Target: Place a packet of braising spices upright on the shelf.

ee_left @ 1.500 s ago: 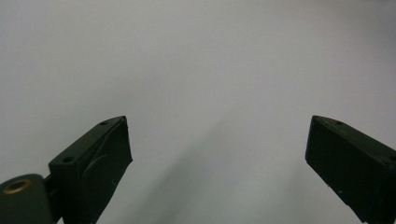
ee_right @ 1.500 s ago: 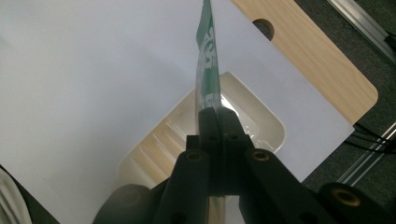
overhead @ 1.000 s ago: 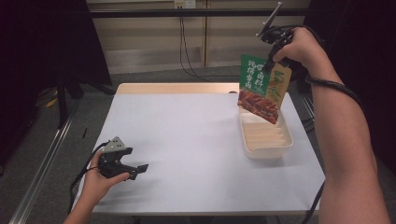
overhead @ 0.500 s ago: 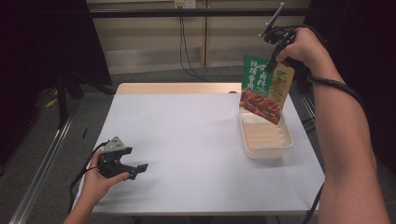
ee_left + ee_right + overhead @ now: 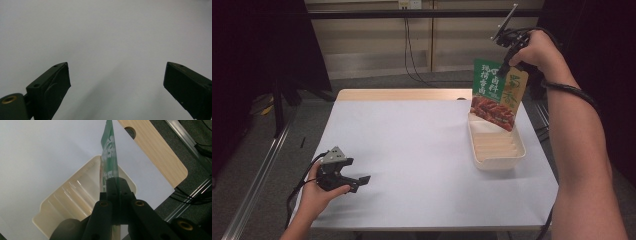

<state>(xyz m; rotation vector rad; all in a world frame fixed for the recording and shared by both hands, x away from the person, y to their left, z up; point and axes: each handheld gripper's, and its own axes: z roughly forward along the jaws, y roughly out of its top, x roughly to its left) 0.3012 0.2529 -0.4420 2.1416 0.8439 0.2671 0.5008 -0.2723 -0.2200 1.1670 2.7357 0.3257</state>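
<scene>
Pouch [image 5: 498, 93] hanging above tray rim [image 5: 472, 137]

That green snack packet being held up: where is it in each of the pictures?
High view: the green snack packet hangs upper right from the right gripper, above the cream tray.
Right gripper view: the packet stands edge-on at centre, clamped between the jaws, above the tray.
Left gripper view: bare table between the open jaws.
Shared landmark: the cream tray.
</scene>
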